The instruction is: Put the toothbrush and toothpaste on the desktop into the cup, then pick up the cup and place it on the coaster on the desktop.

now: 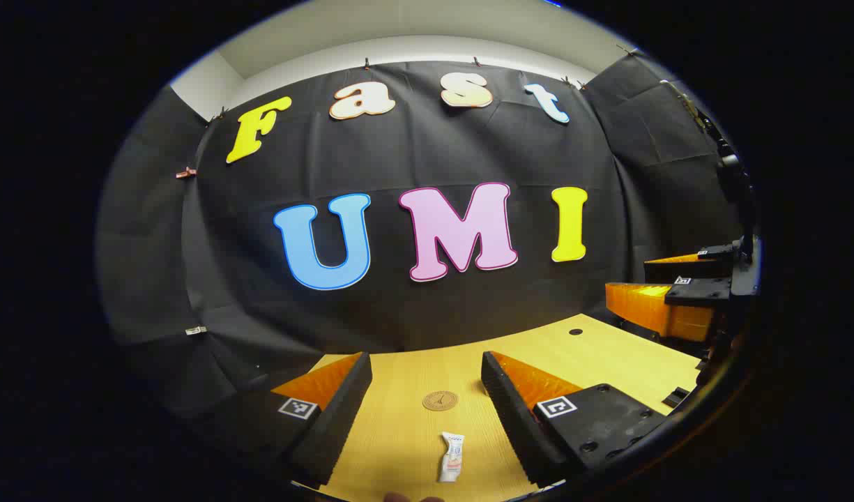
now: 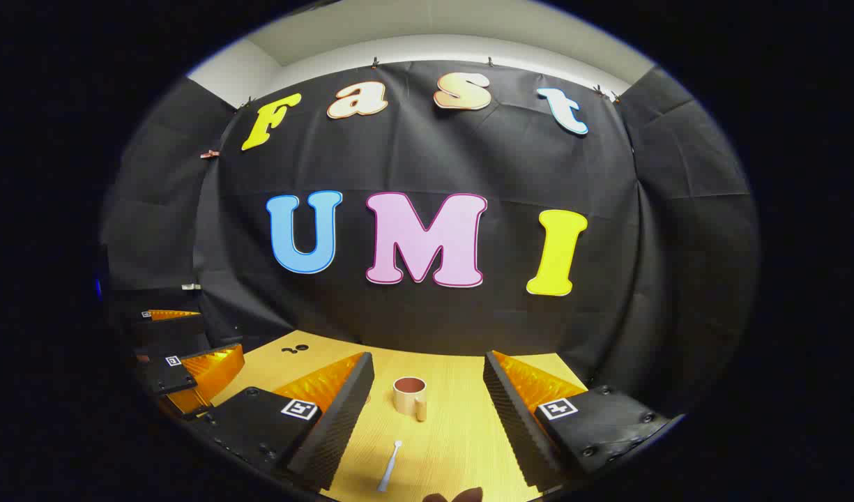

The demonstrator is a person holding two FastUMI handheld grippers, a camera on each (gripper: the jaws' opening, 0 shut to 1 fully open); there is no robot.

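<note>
Toothpaste (image 1: 451, 457) lies on the table (image 1: 608, 348), coaster (image 1: 440, 401) at its 12 o'clock, between the parted left hand-held gripper (image 1: 427, 411); right hand-held gripper (image 2: 427, 411), parted, frames cup (image 2: 410, 396), toothbrush (image 2: 390, 466) at its 6 o'clock

Toothpaste (image 1: 451, 457) flat near coaster (image 1: 440, 401)

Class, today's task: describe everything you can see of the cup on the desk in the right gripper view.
The cup is a small mug, cream or beige outside and reddish-brown inside, apparently ceramic. It stands upright on the wooden desktop, mouth open and seemingly empty, with its handle turned toward the camera. It sits ahead of the open right gripper, between the lines of its fingers but untouched. The toothbrush lies nearer, apart from it.
</note>
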